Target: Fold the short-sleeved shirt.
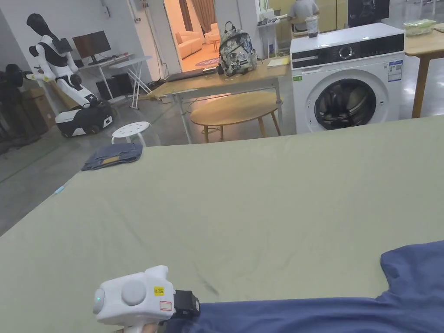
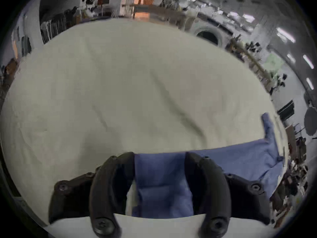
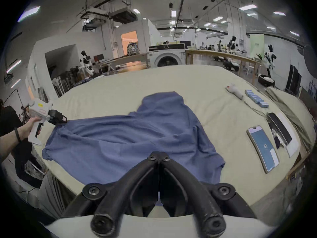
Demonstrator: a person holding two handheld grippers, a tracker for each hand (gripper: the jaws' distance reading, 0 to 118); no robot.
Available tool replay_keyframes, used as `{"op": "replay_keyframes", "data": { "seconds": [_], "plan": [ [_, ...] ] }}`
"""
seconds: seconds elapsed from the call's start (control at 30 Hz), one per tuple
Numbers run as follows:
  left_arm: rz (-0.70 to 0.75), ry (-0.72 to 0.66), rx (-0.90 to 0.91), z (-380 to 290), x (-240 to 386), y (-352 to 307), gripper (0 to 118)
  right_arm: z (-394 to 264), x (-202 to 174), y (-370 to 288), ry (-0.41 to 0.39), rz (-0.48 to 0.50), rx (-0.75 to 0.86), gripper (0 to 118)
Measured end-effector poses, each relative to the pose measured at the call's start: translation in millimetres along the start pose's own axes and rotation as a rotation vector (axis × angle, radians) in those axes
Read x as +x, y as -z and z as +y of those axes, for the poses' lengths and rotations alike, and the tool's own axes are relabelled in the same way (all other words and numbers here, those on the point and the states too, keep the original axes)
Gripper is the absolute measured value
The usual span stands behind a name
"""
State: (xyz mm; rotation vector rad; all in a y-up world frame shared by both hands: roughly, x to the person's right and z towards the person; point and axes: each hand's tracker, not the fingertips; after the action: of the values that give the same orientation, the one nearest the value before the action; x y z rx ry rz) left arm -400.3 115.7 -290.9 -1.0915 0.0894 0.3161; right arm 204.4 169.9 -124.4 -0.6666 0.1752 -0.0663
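A wide table under a pale green cloth carries the work. Along its right side, seen from the right gripper view, lie a phone with a lit screen, a dark flat device on white paper, a row of small blue boxes and a white handheld unit, all well apart from the blue short-sleeved shirt. A folded blue garment rests at the table's far left corner, beside a white stool. Beyond stand a washing machine and a backpack on a wooden desk.

The shirt lies spread and rumpled at the near edge. The left gripper has its fingers set wide apart, with shirt fabric running between them; whether they press it I cannot tell. The right gripper has its fingers brought together at the tips over the shirt's near edge, a sliver of blue showing between them lower down.
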Motion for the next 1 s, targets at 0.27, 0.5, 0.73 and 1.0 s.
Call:
{"op": "replay_keyframes", "data": {
  "seconds": [0.27,0.5,0.73,1.0],
  "plan": [
    [0.093,0.161,0.028,-11.1,30.8,-8.8,3,33.1,18.3,28.4,-0.015,-0.025,-0.037,21],
    [0.089,0.122,-0.006,-6.8,28.4,2.8,2,130.0,42.1,137.9,-0.042,-0.036,-0.228,72],
    [0.055,0.102,-0.021,-11.8,29.6,-7.9,2,135.7,60.7,254.0,-0.021,-0.167,-0.515,32],
    [0.045,0.371,0.217,-47.1,49.0,-67.6,1,137.5,59.8,179.1,0.003,-0.059,-0.291,0]
  ]
}}
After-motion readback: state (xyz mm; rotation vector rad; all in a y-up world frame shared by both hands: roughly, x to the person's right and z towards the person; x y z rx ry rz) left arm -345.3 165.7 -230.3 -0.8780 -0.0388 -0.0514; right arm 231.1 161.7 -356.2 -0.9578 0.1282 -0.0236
